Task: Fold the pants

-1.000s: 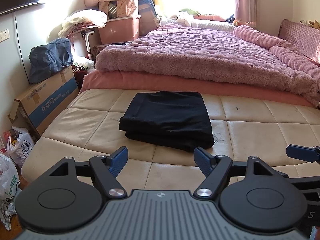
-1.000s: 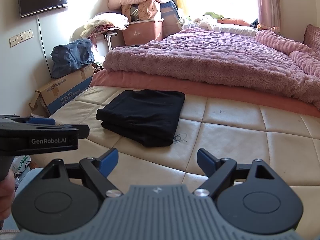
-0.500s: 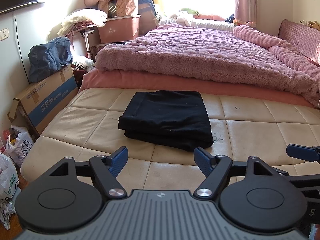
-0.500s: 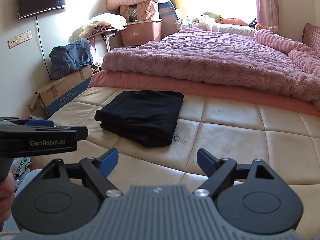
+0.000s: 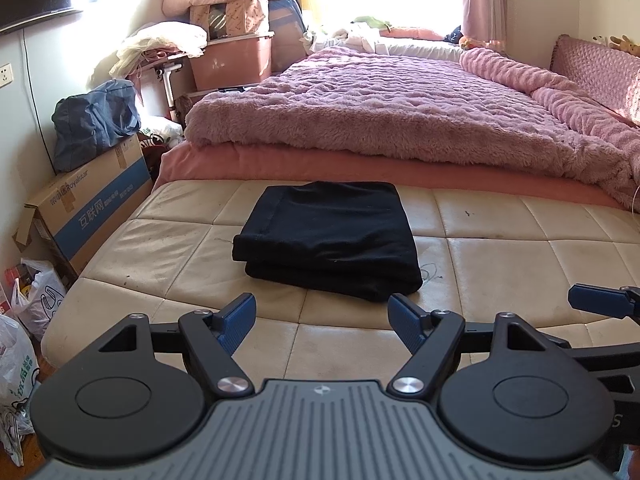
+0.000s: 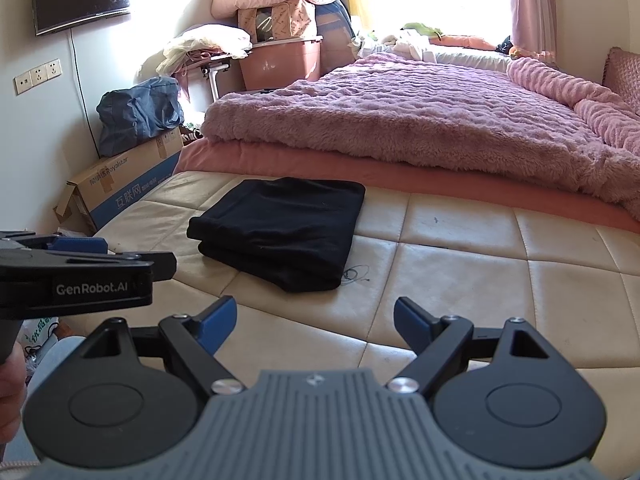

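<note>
The black pants (image 5: 326, 236) lie folded in a neat rectangular stack on the cream quilted mattress (image 5: 500, 264); they also show in the right wrist view (image 6: 280, 228). My left gripper (image 5: 322, 318) is open and empty, held back from the stack's near edge. My right gripper (image 6: 315, 318) is open and empty, to the right of the stack and apart from it. The left gripper's body (image 6: 76, 280) shows at the left of the right wrist view, and a right fingertip (image 5: 600, 300) shows at the right edge of the left wrist view.
A pink fuzzy blanket (image 5: 400, 112) covers the bed beyond the pants. A cardboard box (image 5: 88, 216) with a blue bag (image 5: 94, 124) stands at the left, with plastic bags (image 5: 20, 340) on the floor. Storage bins and bedding (image 5: 228, 40) pile up in the far corner.
Both grippers have drifted slightly; the pants stack has not moved. Both grippers stay open and empty.
</note>
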`<control>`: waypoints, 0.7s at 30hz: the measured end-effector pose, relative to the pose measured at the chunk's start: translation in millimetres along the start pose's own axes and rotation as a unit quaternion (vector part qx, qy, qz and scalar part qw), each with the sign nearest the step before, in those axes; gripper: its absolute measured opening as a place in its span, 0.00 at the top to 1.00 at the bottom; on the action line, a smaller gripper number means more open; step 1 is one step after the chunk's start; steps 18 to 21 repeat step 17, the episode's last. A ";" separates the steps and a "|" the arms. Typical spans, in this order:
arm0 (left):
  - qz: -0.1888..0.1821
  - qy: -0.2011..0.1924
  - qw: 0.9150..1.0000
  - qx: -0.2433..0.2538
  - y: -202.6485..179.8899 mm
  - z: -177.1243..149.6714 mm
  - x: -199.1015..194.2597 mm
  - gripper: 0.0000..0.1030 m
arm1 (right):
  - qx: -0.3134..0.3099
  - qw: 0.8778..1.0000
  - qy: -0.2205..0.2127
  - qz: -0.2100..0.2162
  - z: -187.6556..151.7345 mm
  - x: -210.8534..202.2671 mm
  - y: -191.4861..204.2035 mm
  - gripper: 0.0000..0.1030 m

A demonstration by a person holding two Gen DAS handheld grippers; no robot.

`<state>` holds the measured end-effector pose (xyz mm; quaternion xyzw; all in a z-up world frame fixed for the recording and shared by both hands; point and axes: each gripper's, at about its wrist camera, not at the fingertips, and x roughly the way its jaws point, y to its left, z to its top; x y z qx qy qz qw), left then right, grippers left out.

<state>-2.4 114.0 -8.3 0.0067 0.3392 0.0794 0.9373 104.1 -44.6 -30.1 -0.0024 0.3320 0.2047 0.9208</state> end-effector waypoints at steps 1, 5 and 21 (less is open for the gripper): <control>-0.001 -0.001 1.000 0.000 -0.2 0.1 -0.3 0.15 | 0.001 1.000 0.000 0.000 -0.3 0.4 0.4 0.20; -0.002 -0.002 1.000 -0.002 0.5 0.1 -0.6 0.15 | 0.001 1.000 0.000 0.000 -0.4 0.4 -0.2 0.21; -0.003 -0.004 1.000 -0.008 2.9 -0.4 -1.5 0.15 | 0.000 1.000 0.002 -0.001 -1.0 1.6 -1.5 0.20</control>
